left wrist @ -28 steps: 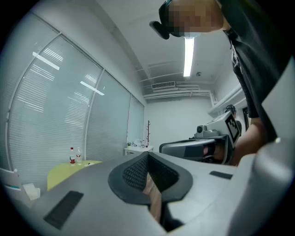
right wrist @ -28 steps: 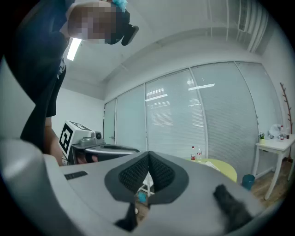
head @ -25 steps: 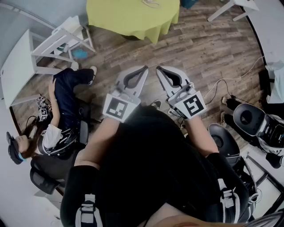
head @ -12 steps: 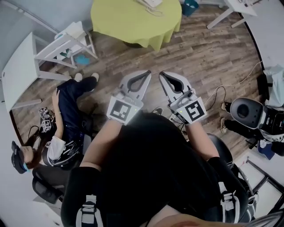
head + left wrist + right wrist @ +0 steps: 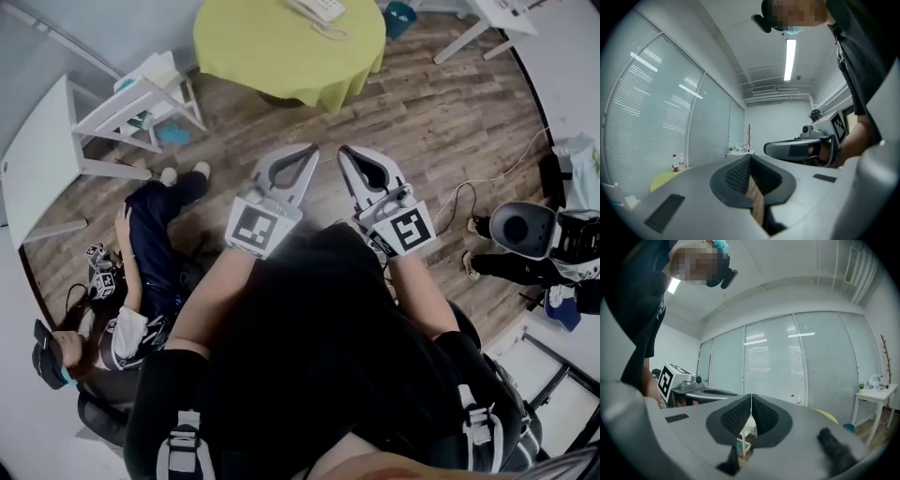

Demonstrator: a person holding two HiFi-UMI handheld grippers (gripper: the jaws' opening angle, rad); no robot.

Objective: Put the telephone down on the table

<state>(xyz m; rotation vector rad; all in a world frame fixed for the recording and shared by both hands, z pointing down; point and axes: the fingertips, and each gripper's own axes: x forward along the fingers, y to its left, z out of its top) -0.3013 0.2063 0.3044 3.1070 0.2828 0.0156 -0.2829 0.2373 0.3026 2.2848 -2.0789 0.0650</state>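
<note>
The white telephone (image 5: 317,9) lies on the far part of a round table with a yellow-green cloth (image 5: 281,52), at the top of the head view. My left gripper (image 5: 310,149) and right gripper (image 5: 344,151) are held side by side over the wooden floor, short of the table, both pointing at it. Both are shut with nothing between the jaws. In the left gripper view the left gripper (image 5: 751,157) has its pads together, and the right gripper (image 5: 751,397) shows the same in its own view. The telephone appears in neither gripper view.
A person sits on the floor (image 5: 141,272) at the left. White side tables (image 5: 141,94) stand left of the round table. A round-headed machine (image 5: 525,230) and a cable (image 5: 469,187) lie at the right. Two bottles (image 5: 675,164) stand on the yellow-green table edge.
Both grippers and the head have moved towards the round table; the table and telephone show more fully at the top. Both jaws stay shut.
</note>
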